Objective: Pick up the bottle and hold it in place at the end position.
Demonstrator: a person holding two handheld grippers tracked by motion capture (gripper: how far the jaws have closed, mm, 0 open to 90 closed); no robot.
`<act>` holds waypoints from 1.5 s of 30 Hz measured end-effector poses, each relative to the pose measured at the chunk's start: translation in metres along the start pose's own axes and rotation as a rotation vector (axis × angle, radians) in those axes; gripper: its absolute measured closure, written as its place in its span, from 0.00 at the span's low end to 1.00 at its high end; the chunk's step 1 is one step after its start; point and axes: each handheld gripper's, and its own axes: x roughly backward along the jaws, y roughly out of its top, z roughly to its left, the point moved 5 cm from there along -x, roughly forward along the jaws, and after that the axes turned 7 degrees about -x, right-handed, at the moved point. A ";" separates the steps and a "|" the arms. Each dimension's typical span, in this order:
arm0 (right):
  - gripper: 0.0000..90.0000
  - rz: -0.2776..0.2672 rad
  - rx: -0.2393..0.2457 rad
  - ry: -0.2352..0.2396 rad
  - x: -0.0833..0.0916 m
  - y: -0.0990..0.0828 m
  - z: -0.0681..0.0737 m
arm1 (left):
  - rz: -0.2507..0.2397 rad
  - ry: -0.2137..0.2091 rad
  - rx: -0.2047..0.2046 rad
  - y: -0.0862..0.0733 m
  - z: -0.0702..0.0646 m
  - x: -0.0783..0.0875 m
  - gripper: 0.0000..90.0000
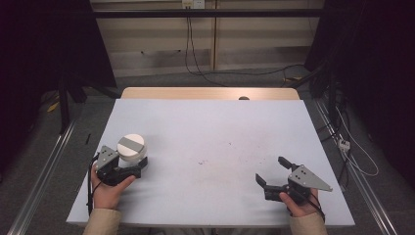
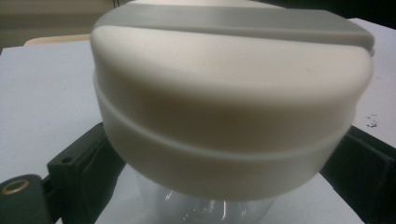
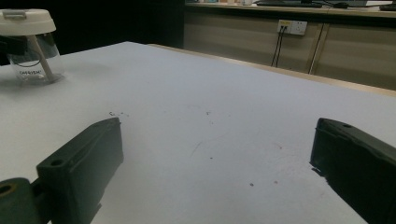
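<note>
Your left gripper (image 1: 133, 169), at the lower left of the high view, has its jaws on both sides of the clear jar (image 2: 205, 207) under the white lid (image 1: 131, 147), not clearly pressing it. Your right gripper (image 1: 275, 172) waits wide open, well apart.

So the bench (image 1: 210, 132) has a pale, bluish-white top, with a strip of light wood showing along its far edge. The surface is mostly bare but a bit grubby: a few small dark specks and faint scuff marks around the middle, plus a couple of reddish dots that show up in the right gripper view. The one thing standing on it is a clear jar (image 1: 131, 149) with a cream-white lid that has a grey bar across the top, sitting upright near the left edge toward the near side. There's a thin white stick inside the jar, leaning.
</note>
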 end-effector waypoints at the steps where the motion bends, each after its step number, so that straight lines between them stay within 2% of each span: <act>1: 0.02 -0.001 0.000 0.001 0.000 0.000 0.000 | 0.000 -0.001 -0.003 0.000 0.000 -0.001 0.07; 5: 0.02 0.000 0.001 -0.001 0.001 0.001 0.000 | -0.001 0.010 0.009 0.000 0.000 -0.003 0.08; 7: 0.02 -0.001 0.002 -0.002 0.001 0.001 0.000 | -0.002 0.011 -0.004 0.000 0.000 -0.004 0.09; 10: 0.02 -0.001 0.005 -0.006 0.001 0.001 0.000 | 0.005 0.022 0.004 -0.001 -0.001 -0.008 0.09; 16: 0.02 -0.002 0.007 -0.009 0.001 0.001 0.000 | 0.011 0.039 -0.022 -0.001 -0.002 -0.016 0.10; 20: 0.02 -0.001 0.008 -0.008 0.001 0.001 0.000 | -0.008 0.061 -0.020 0.001 -0.003 -0.018 0.12; 23: 0.02 -0.002 0.009 -0.009 0.001 0.001 0.000 | -0.015 0.062 -0.019 0.002 -0.003 -0.019 0.13; 24: 0.03 -0.001 0.008 -0.008 0.001 0.001 0.000 | -0.015 0.069 -0.030 0.002 -0.003 -0.021 0.13; 28: 0.03 0.000 0.007 -0.007 0.001 0.001 0.000 | -0.026 0.073 -0.016 0.002 -0.002 -0.022 0.15; 34: 0.03 0.001 0.011 -0.003 0.000 0.001 0.000 | -0.034 0.075 -0.021 0.003 0.000 -0.023 0.16; 37: 0.03 0.002 0.012 -0.003 0.000 0.001 -0.001 | -0.035 0.085 -0.028 0.003 0.000 -0.024 0.16; 40: 0.03 0.001 0.011 0.000 0.001 0.001 -0.001 | -0.042 0.080 -0.039 0.004 0.000 -0.024 0.20; 44: 0.03 0.000 0.013 -0.004 0.001 0.001 -0.002 | -0.043 0.078 -0.042 0.004 0.000 -0.023 0.20; 45: 0.03 0.000 0.012 -0.003 0.001 0.001 -0.002 | -0.045 0.076 -0.056 0.004 0.000 -0.024 0.20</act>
